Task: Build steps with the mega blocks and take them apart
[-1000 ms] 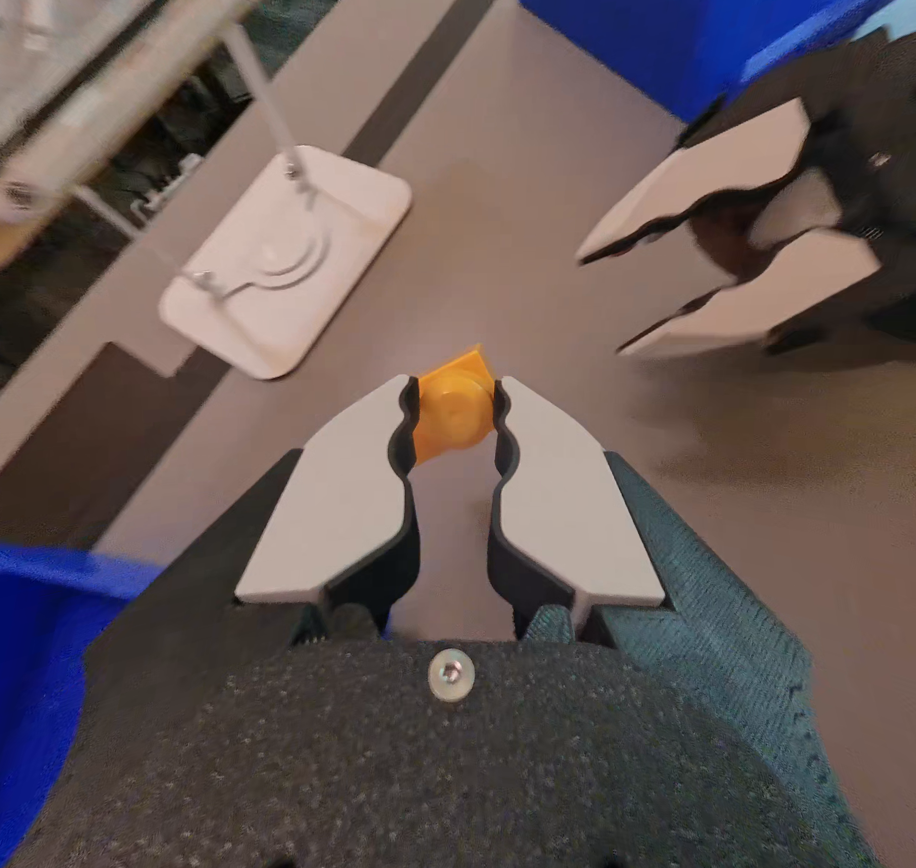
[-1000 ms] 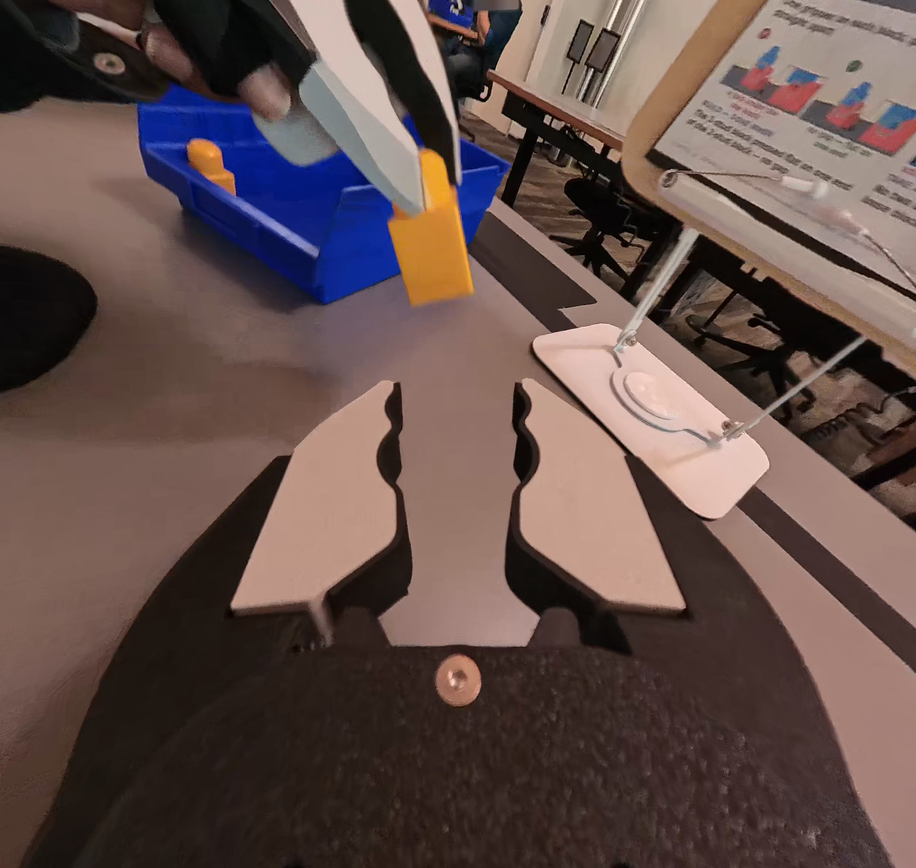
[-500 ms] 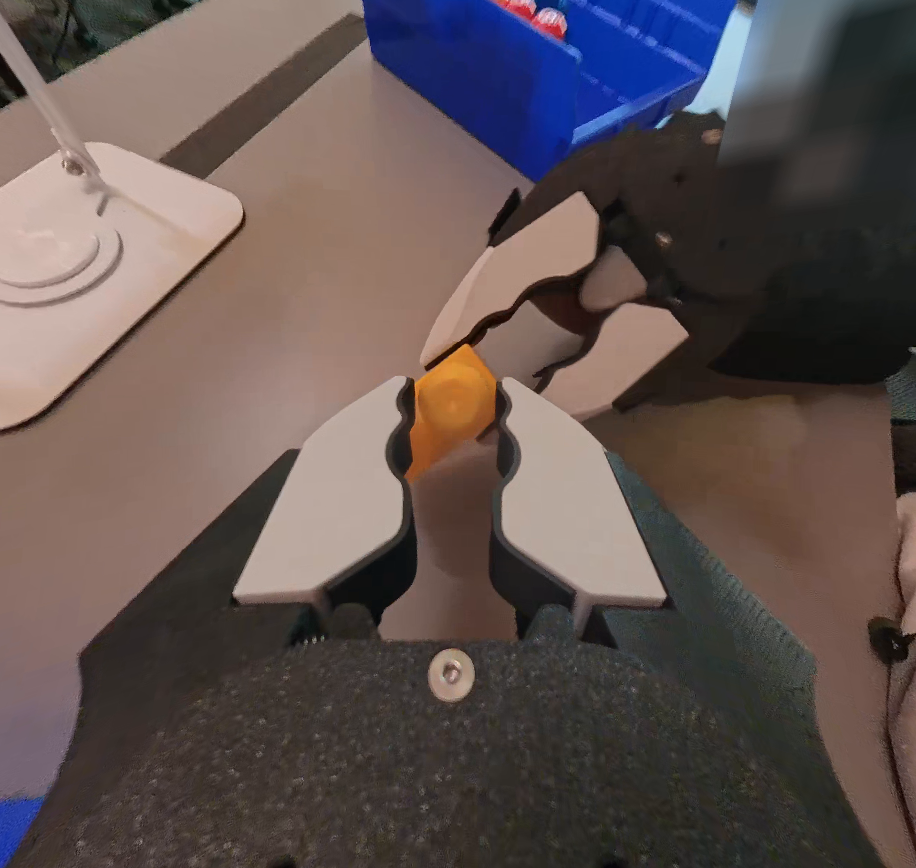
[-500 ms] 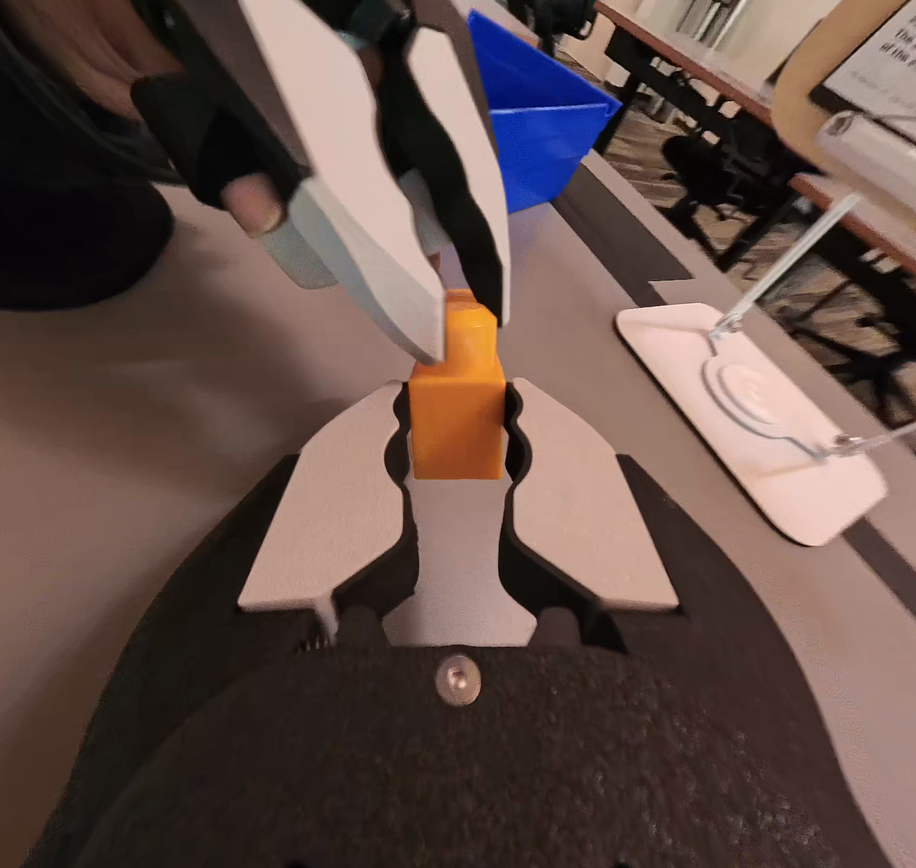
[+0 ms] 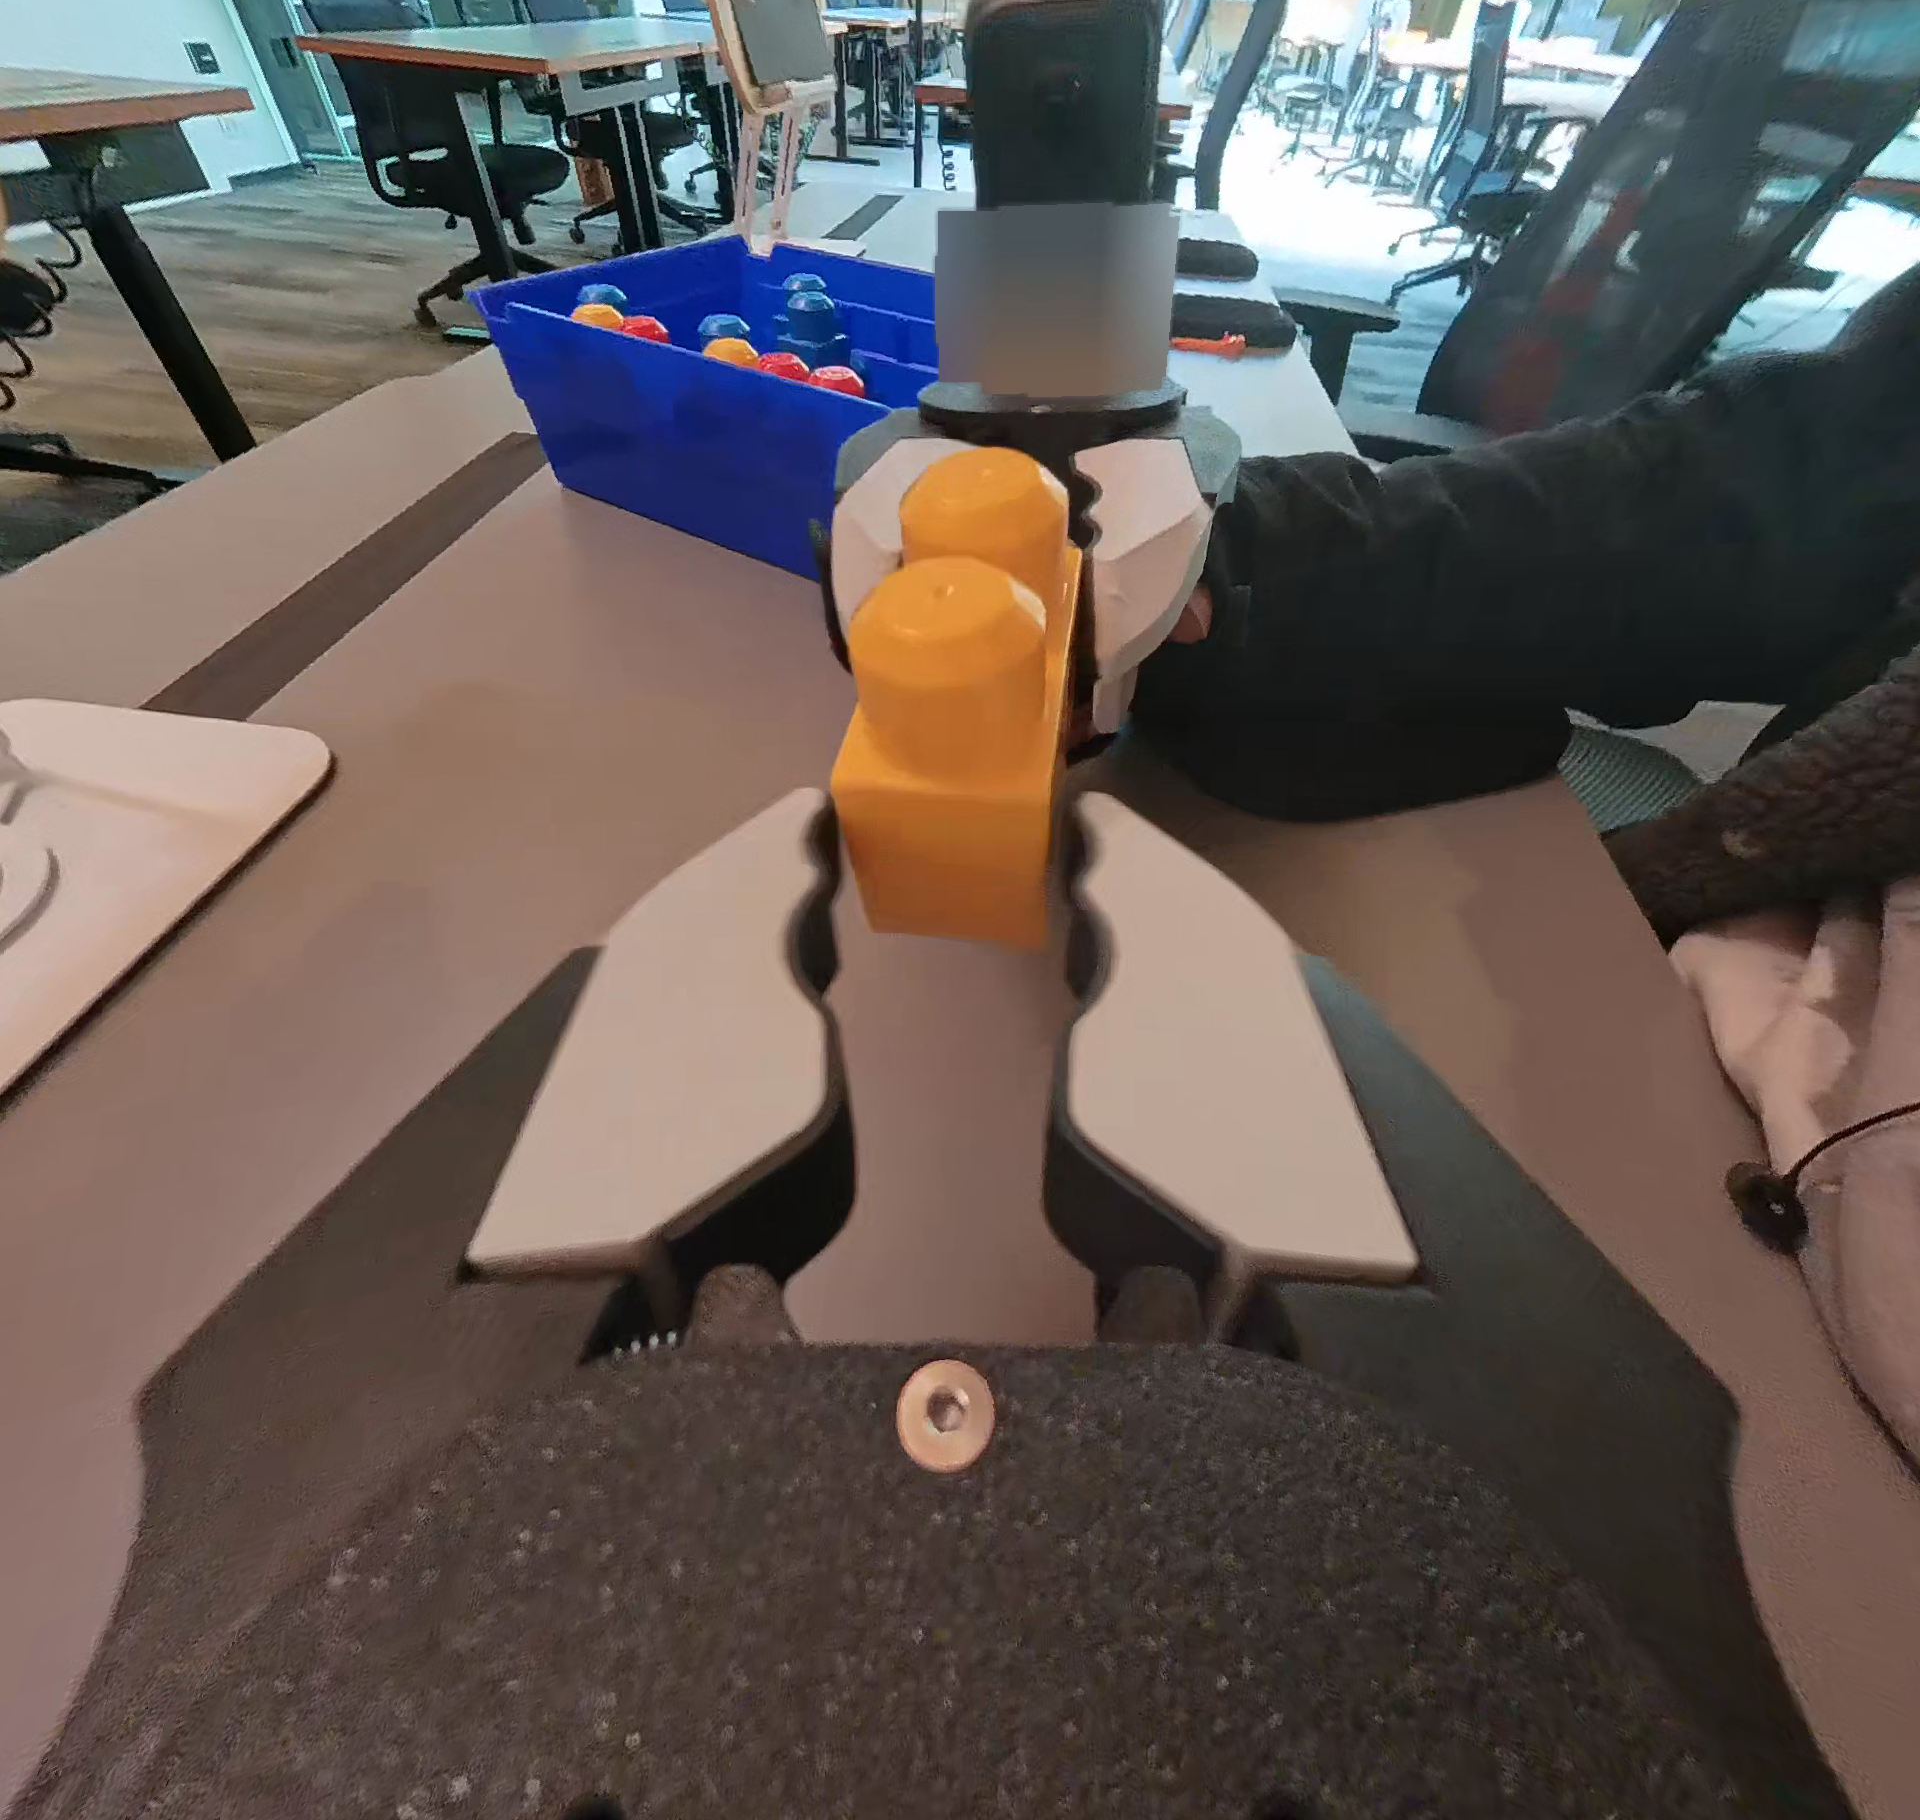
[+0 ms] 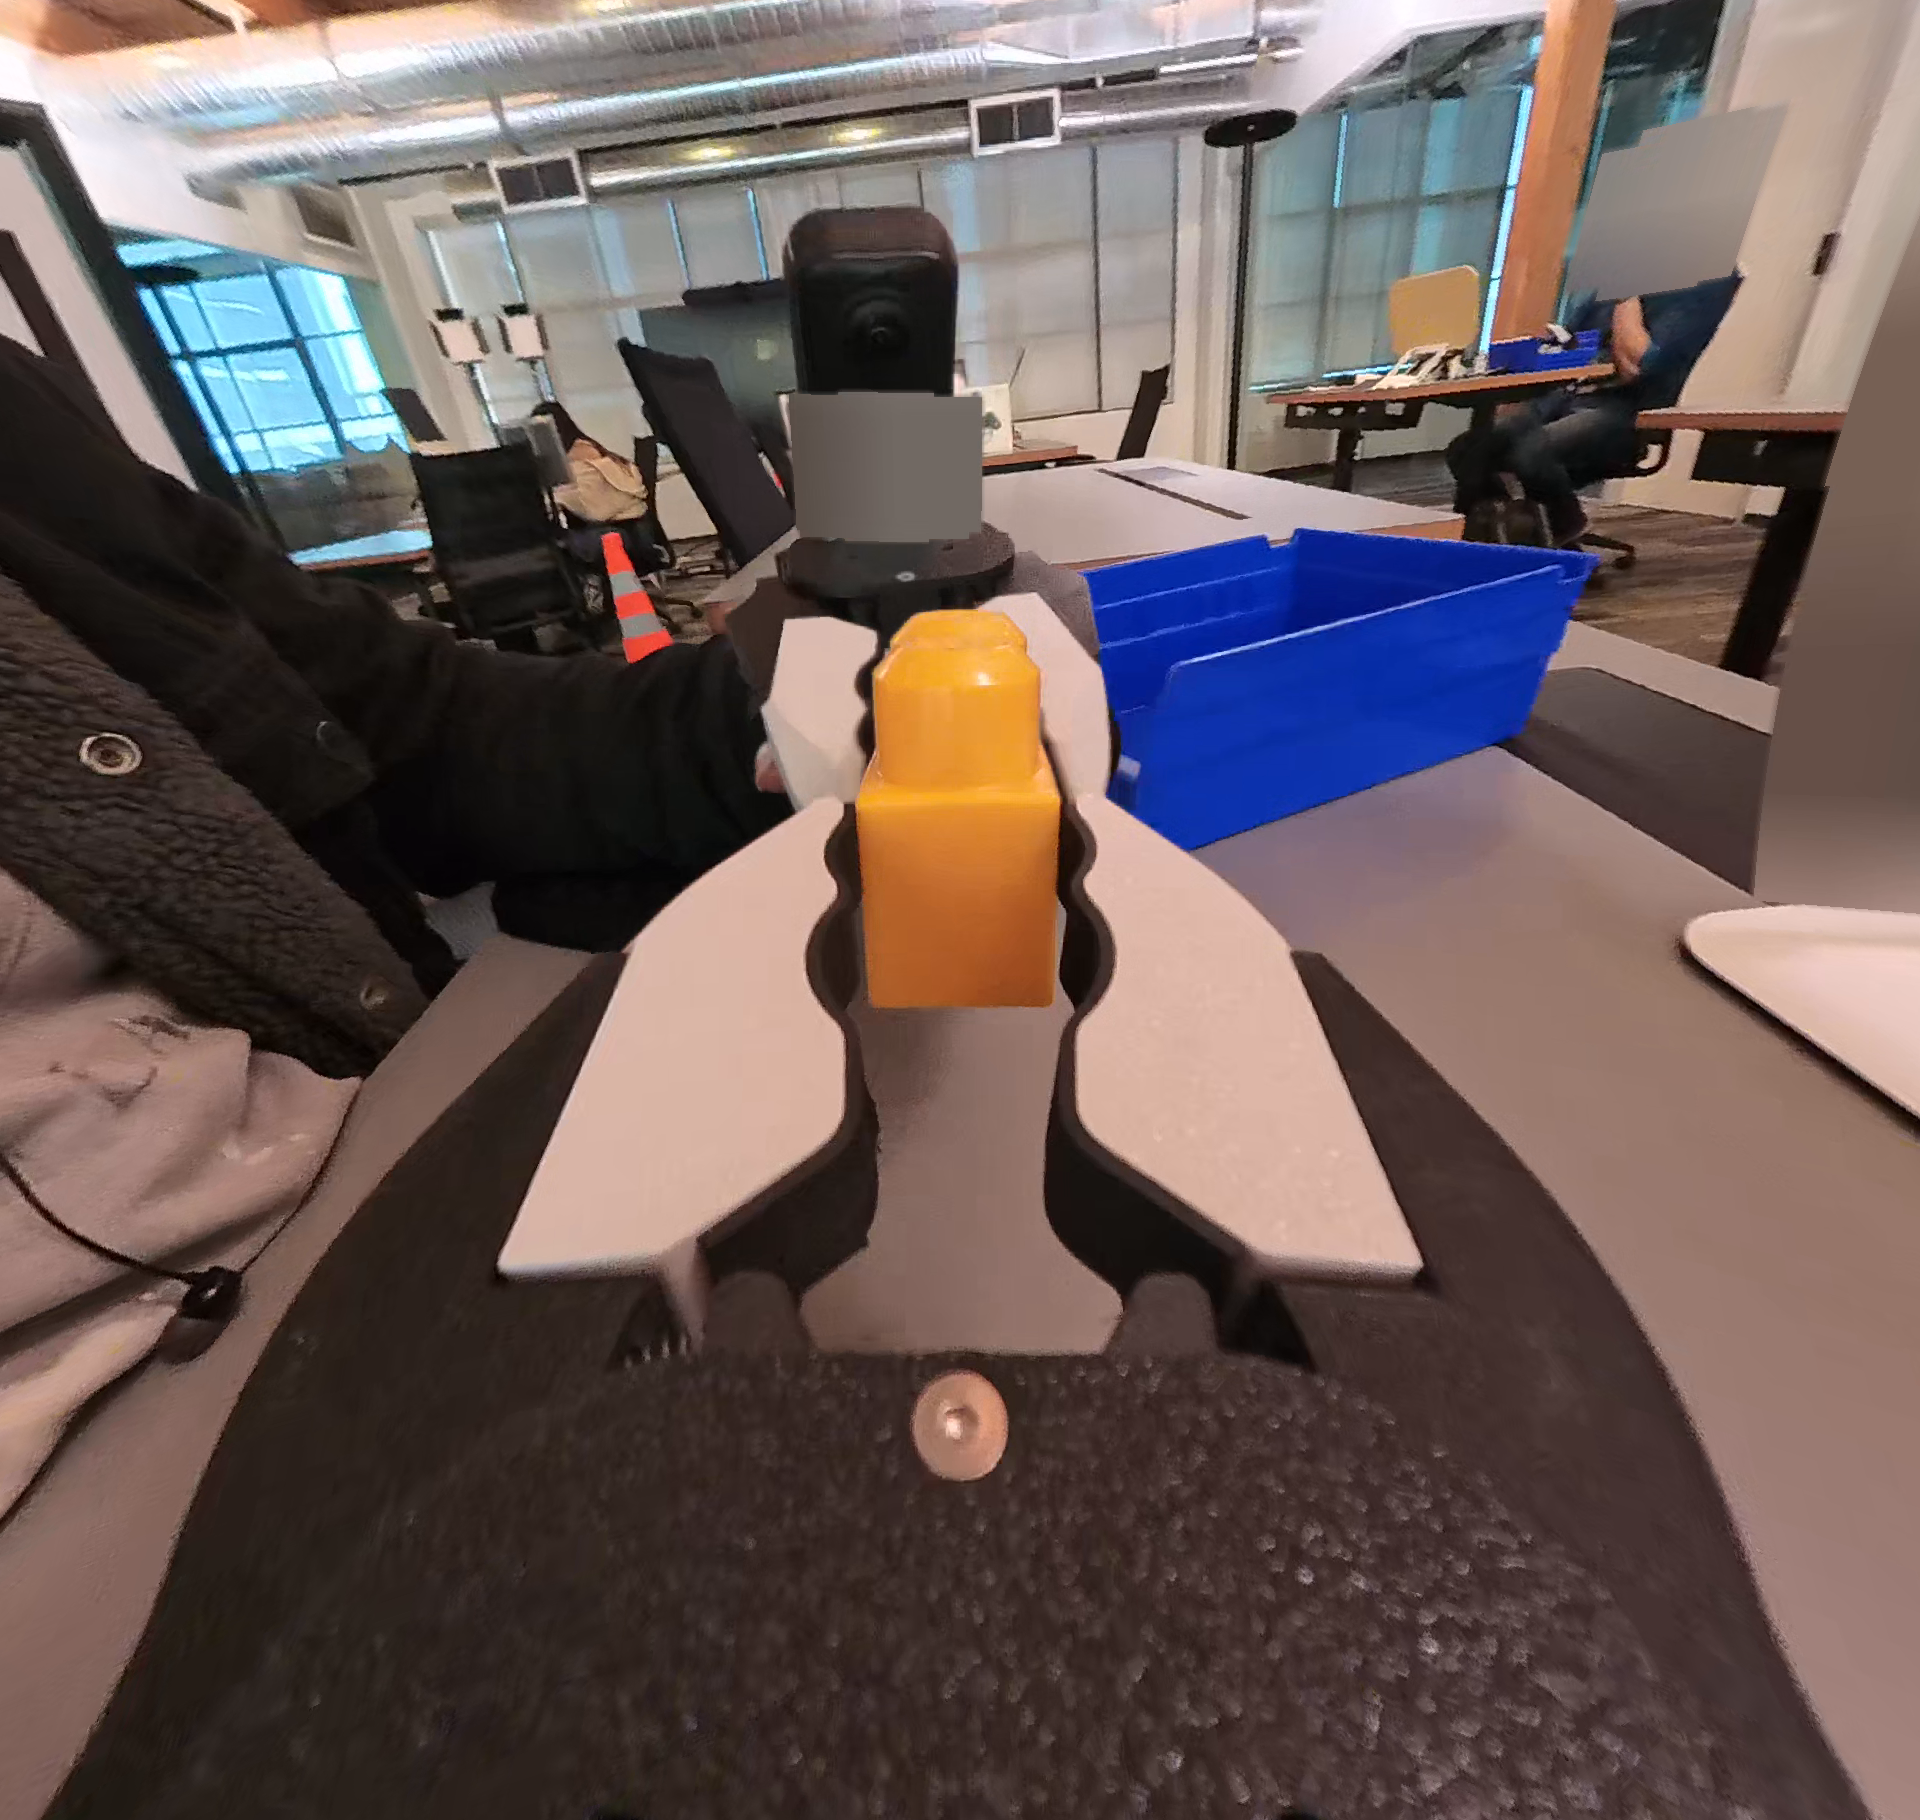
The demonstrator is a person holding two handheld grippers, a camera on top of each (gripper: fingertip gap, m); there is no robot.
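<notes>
My left gripper (image 5: 945, 871) and right gripper (image 6: 956, 887) each pinch one end of the orange block (image 5: 951, 783). Held level between them above the table (image 5: 499, 690), I judge, to pass it across.

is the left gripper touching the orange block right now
Touching. In the left wrist view both fingertips of the left gripper press the sides of the orange block, no gap showing.

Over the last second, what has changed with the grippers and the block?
The left gripper lowered the block from midair to the table, shifting from its stud to its body. The right gripper, empty before, now clasps the other end. The blue bin stayed put.
</notes>
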